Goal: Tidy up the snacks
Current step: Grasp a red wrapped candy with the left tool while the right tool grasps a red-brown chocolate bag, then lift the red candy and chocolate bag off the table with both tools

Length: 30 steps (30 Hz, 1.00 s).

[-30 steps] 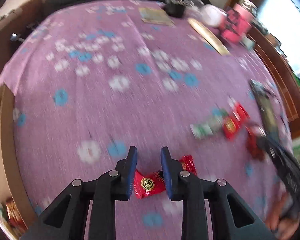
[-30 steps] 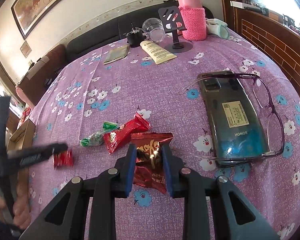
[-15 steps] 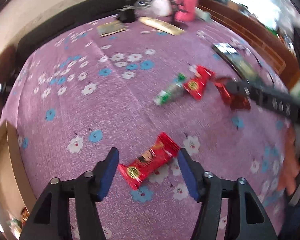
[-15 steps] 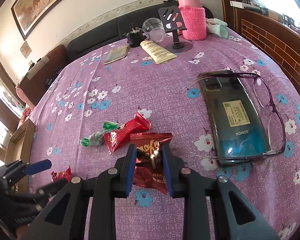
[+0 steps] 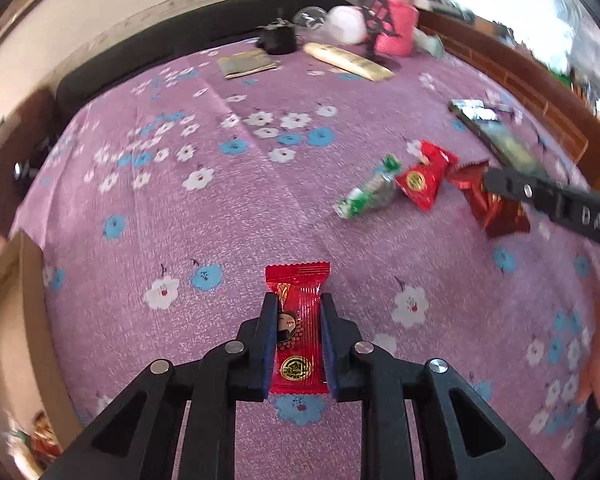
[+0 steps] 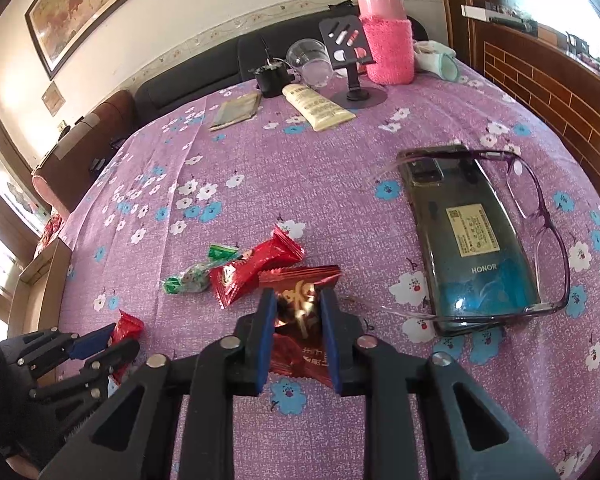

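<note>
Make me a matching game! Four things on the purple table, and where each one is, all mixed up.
1. bright red candy
2. green candy
3. glasses
4. dark red packet

A. on the phone
B. between the left gripper's fingers
C. between the right gripper's fingers
D. loose on the cloth

Pairs: 1-B, 2-D, 3-A, 4-C

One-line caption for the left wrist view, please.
Left gripper shut on a red candy wrapper over the purple floral tablecloth; more wrapped snacks lie beyond.

Glossy foil red snack wrapper; matt woven purple tablecloth; glossy phone.
</note>
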Tool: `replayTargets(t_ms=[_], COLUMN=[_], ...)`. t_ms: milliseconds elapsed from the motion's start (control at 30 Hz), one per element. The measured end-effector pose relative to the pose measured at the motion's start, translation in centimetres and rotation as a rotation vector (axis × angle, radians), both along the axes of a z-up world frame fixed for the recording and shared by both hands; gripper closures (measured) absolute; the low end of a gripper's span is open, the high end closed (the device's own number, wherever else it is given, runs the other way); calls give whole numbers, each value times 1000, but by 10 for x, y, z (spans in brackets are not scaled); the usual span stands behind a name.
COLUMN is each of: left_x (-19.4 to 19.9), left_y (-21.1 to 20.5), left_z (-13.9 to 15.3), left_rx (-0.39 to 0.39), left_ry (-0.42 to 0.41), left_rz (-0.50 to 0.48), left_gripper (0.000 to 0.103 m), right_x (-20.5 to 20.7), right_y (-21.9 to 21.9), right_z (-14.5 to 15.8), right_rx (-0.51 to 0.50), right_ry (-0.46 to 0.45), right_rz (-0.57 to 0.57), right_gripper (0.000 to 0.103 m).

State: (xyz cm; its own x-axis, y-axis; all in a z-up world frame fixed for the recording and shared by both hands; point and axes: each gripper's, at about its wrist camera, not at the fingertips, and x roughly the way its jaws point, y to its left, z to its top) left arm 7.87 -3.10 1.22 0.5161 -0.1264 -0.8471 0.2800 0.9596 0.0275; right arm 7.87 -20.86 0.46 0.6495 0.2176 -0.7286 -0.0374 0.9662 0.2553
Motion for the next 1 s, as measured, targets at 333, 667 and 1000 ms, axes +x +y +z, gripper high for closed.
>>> replayTargets(t_ms=[333,667,1000], left_x=[4,0,-7], left_y=[8,14,25], left_z=[-3,1,21], left_rx=[-34,-46,-90], left_ry=[-5,-26,-152], left_rz=[24,53,120], left_gripper=[82,84,83], right_x=[3,-5,-42], right_y=[14,23,65], right_z=[-7,-7,26], right_rx=[-93,-96,-72], right_ry=[34,1,-242], right_rz=[21,40,206], right_gripper=[70,72,72])
